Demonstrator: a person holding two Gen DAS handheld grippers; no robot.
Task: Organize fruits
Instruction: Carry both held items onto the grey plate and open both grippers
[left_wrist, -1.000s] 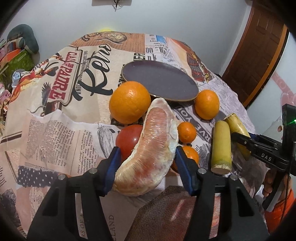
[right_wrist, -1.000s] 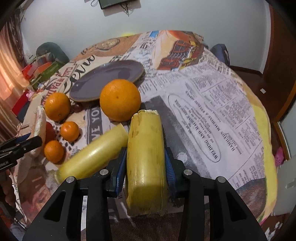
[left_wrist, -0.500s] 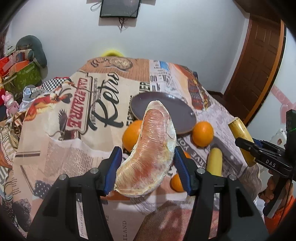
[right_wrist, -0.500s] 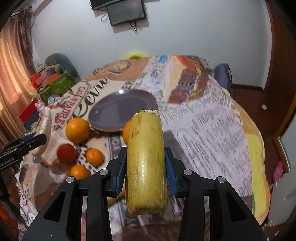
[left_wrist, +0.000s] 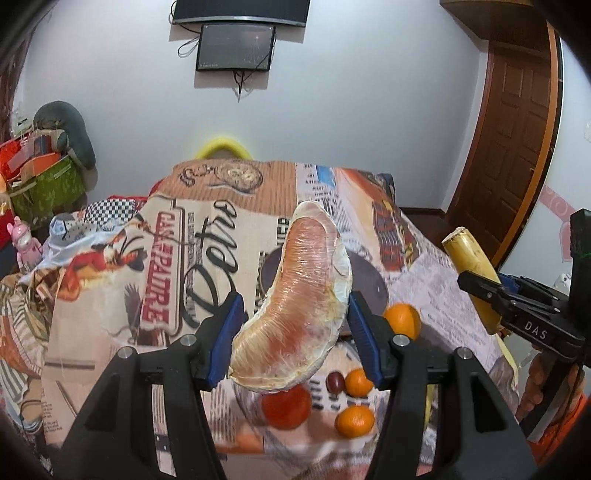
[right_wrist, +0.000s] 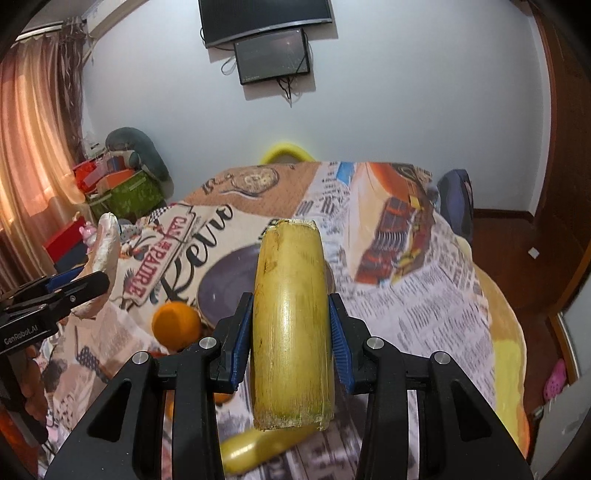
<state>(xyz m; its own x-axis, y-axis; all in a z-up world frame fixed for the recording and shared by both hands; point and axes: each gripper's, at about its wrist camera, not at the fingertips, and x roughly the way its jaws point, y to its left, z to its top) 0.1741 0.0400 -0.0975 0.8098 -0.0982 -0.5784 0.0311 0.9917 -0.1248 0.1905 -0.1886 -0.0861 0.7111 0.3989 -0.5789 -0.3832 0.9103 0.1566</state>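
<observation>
My left gripper (left_wrist: 295, 332) is shut on a plastic-wrapped pomelo wedge (left_wrist: 299, 302), held high above the table. My right gripper (right_wrist: 290, 332) is shut on a thick yellow cane piece (right_wrist: 291, 325), also lifted. A dark purple plate (left_wrist: 369, 280) lies on the newspaper-print tablecloth (left_wrist: 110, 295) beyond both held pieces. Below the wedge lie a red tomato (left_wrist: 286, 406), small oranges (left_wrist: 354, 421), a dark grape (left_wrist: 335, 381) and a larger orange (left_wrist: 402, 319). A second yellow cane piece (right_wrist: 255, 446) rests on the cloth under the right gripper. Each gripper shows at the edge of the other's view.
The table drops off on the right toward a wooden floor (right_wrist: 517, 240) and a door (left_wrist: 509, 147). Boxes and cushions (left_wrist: 44, 173) are piled at the left wall. A screen (left_wrist: 236, 46) hangs on the far wall. A yellow chair back (left_wrist: 223, 146) stands behind the table.
Both grippers rose with their loads and tilted up, so the table fruit dropped low in view and the wall and screen came into sight. The grips are unchanged.
</observation>
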